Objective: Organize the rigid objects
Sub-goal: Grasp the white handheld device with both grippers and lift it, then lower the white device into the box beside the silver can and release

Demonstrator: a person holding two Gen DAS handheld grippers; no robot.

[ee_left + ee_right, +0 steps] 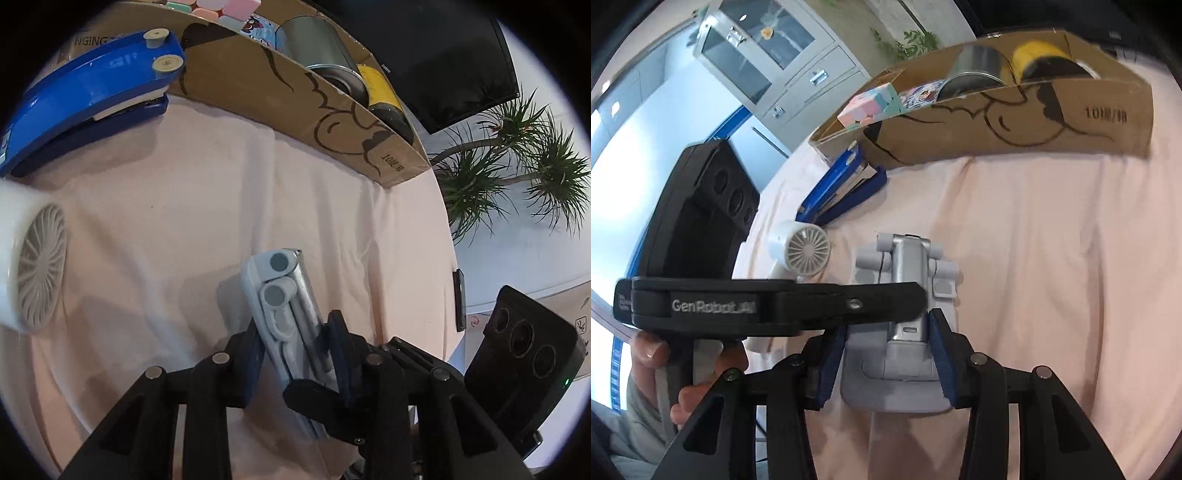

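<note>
A folded grey phone stand [284,310] is held over the pink cloth. My left gripper [295,347] is shut on it, its pads pressing both sides. In the right wrist view the same stand [905,295] sits between my right gripper's [886,354] blue pads, which close on its base. The left gripper's finger [775,306] crosses in front of it. A blue stapler [88,96] lies at the far left by the cardboard box [258,88]. A white mini fan [29,266] lies at the left.
The cardboard box [1015,122] holds a metal can [317,48], a yellow-and-black roll [384,96] and pastel blocks [871,103]. The stapler [846,188] and fan [801,251] lie left of the stand. A plant [517,166] and dark monitor [443,62] stand beyond the table edge.
</note>
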